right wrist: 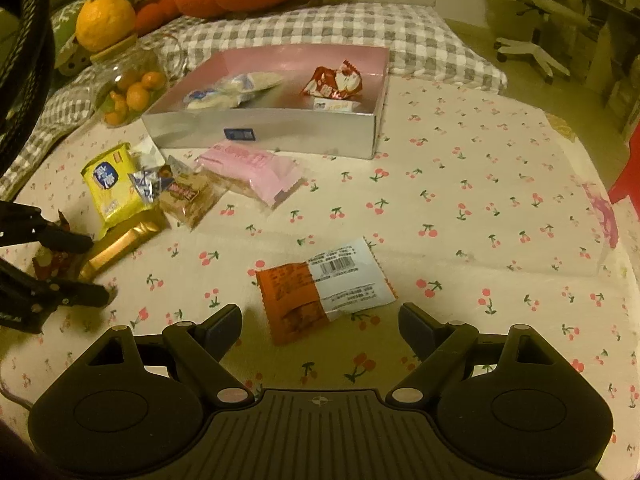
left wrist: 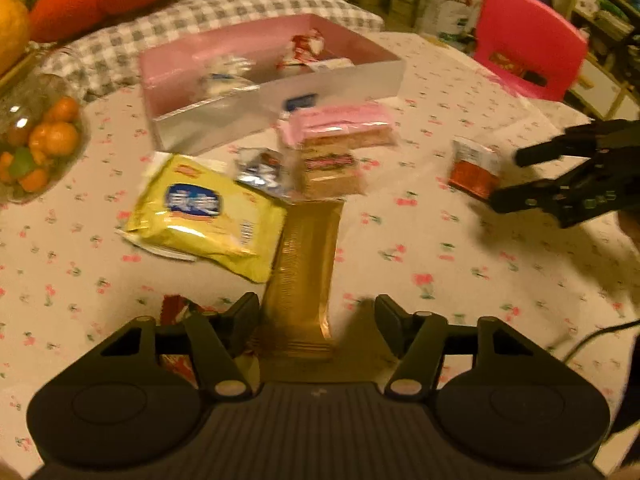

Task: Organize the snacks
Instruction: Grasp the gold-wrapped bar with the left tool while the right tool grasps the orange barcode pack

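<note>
Both grippers open over loose snacks; box only partly filled.

The left gripper (left wrist: 318,316) stands with jaws spread around the near end of the gold bar (left wrist: 304,276); the left jaw is close to its edge, the right jaw well clear, nothing clamped. The right gripper (right wrist: 320,320) is likewise open, empty, just short of the orange and white packet (right wrist: 326,286). Advice: centre each tool over its item and close across the narrow width. The bar lies against the yellow bag (left wrist: 202,216), so lift straight up to avoid dragging it. The box (right wrist: 264,128), beyond the pile on the cherry tablecloth (right wrist: 480,208), already holds several snacks.
</note>
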Available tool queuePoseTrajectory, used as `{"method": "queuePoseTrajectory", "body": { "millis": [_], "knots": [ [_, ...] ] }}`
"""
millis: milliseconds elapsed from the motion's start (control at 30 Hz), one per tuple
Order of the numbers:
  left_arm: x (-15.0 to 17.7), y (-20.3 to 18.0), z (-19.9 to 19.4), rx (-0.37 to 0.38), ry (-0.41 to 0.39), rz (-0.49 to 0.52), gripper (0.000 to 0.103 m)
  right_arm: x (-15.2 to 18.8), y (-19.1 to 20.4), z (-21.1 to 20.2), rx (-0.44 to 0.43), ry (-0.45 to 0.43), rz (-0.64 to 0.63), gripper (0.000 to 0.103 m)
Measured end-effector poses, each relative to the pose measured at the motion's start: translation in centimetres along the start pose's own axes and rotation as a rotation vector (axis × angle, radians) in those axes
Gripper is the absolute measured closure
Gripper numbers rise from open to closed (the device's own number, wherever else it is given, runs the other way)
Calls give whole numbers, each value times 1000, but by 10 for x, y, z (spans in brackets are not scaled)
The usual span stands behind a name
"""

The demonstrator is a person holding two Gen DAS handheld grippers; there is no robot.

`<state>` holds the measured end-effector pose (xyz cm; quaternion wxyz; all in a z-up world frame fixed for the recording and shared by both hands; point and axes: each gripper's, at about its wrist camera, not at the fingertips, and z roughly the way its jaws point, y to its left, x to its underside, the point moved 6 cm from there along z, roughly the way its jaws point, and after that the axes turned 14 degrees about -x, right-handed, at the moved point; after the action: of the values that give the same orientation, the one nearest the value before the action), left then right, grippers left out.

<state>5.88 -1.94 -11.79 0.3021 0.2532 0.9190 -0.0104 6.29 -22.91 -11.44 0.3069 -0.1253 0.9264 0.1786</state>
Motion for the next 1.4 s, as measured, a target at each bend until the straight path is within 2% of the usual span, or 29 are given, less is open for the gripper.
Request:
{"method": "queuePoseTrajectory", "body": {
  "millis": [67,133,200,267,567,967,1300,1400],
  "knots": [
    [3,-9,-3,41,10,5,49,1,0,3,3,4,-6,15],
    [4,-17,-5,42,6,26,46,2,0,5,4,6,-11,15],
    [4,-23,-5,40,0,29,37,3,0,10,2,12,-17,15],
    [4,-25,-3,31,-12,16,34,5,0,13,6,12,-27,15],
    [-5,-30,4,-47,-61,-28,34,-1,0,24,-14,-55,-87,4],
    [-12,-22,8,-101,-89,-99,51,-10,-5,30,-4,-82,-90,5],
    [-13,-16,8,-134,-86,-128,71,-12,5,28,-24,-75,-118,23],
    [-13,-14,7,-129,-82,-143,74,-12,8,28,-25,-72,-130,25]
  ]
}}
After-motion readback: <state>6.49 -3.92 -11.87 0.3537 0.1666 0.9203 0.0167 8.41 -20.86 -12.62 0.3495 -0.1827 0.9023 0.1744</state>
